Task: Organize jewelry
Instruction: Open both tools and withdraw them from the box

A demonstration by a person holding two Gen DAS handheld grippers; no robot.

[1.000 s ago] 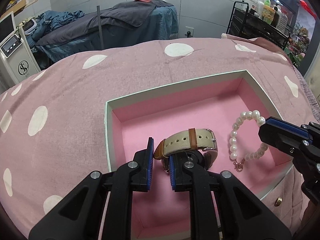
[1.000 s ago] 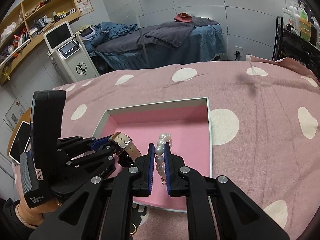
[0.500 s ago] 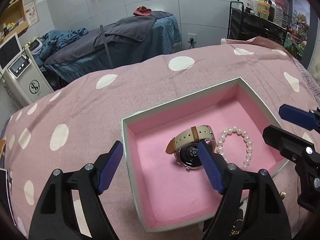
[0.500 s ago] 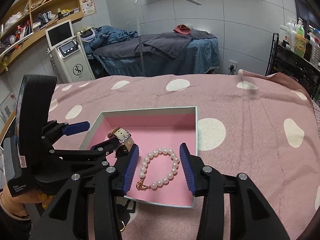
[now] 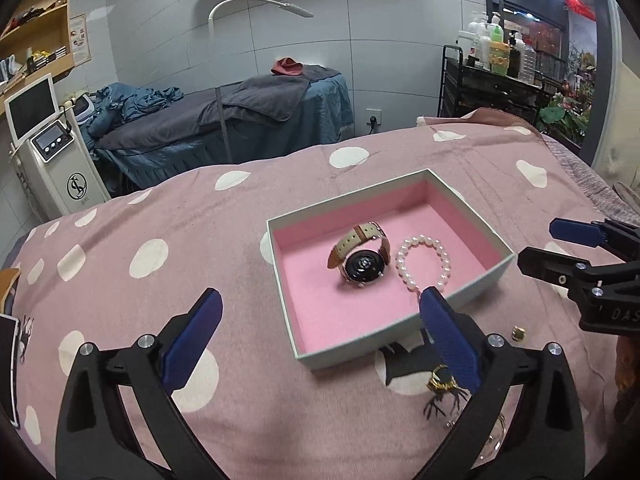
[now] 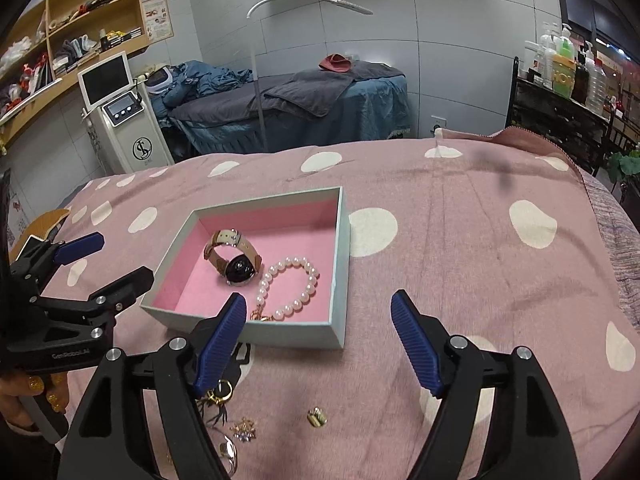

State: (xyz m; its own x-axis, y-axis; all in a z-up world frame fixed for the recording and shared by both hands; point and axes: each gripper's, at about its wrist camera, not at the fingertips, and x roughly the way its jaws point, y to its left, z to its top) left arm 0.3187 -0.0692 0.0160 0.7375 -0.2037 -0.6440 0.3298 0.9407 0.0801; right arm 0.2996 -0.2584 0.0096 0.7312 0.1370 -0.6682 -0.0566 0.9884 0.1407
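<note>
**Two pieces boxed, both grippers drawn back and wide open**

Both grippers have pulled away from the box [image 5: 472,232] since a second ago. Then, the left gripper [image 5: 320,332] had its blue pads nearly closed beside the watch [image 5: 360,256], and the right gripper [image 6: 320,328] was clamped on the pearl bracelet [image 6: 290,284]. Half a second ago both had let go, with the jaws parted. Now each set of jaws is spread wide and holds nothing, and the box sits farther ahead of the fingertips than before.

The watch lies on the pink lining ahead of the left gripper, dial down (its dark back faces up in the left wrist view), with the bracelet just beside it on the side nearer the right gripper. The bracelet's loop has opened out from the narrow shape it had while pinched.

Close under the right gripper, on the spotted pink cover [image 6: 460,248], lie loose pieces outside the box: a small gold ring [image 6: 317,417] between the fingers, a star-shaped brooch [image 6: 243,428] and a gold hoop [image 6: 222,391] beside the left-hand finger.
</note>
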